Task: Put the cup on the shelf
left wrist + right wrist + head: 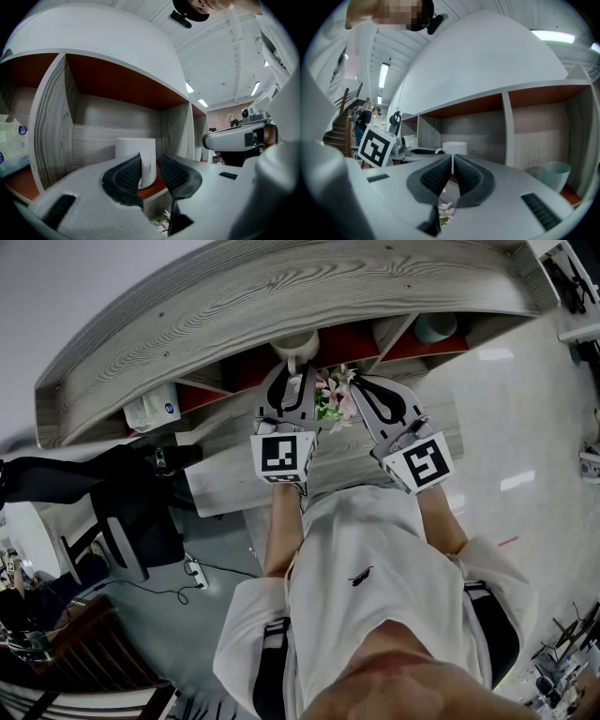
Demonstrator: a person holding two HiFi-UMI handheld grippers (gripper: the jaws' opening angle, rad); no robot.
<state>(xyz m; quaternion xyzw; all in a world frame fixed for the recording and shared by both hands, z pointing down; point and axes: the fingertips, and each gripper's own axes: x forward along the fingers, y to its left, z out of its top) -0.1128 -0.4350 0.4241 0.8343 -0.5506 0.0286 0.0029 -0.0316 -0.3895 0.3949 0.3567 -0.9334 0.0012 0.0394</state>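
**White cup on the shelf, left tongs released**

A smooth, white, cylindrical cup [136, 152] is seen standing upright on the red-brown floor of one compartment of the shelf [117, 119]. The shelf's walls are made of grey, grained wood under a broad curved top.

The left tongs [149, 163] are released. Their ribbed black pads are held apart, with the cup's thin handle in the gap. The right tongs [453, 161] are clenched on nothing.

In the head view the cup is found at 12 o'clock of the left tongs. Pink and white flowers [333, 395] are lodged between the two tongs, at 3 o'clock of the left one.

A pale teal container [555, 174] is kept in the compartment at 1 o'clock of the right tongs. A tissue pack [11, 145] is stowed at 9 o'clock of the cup, beyond a partition.
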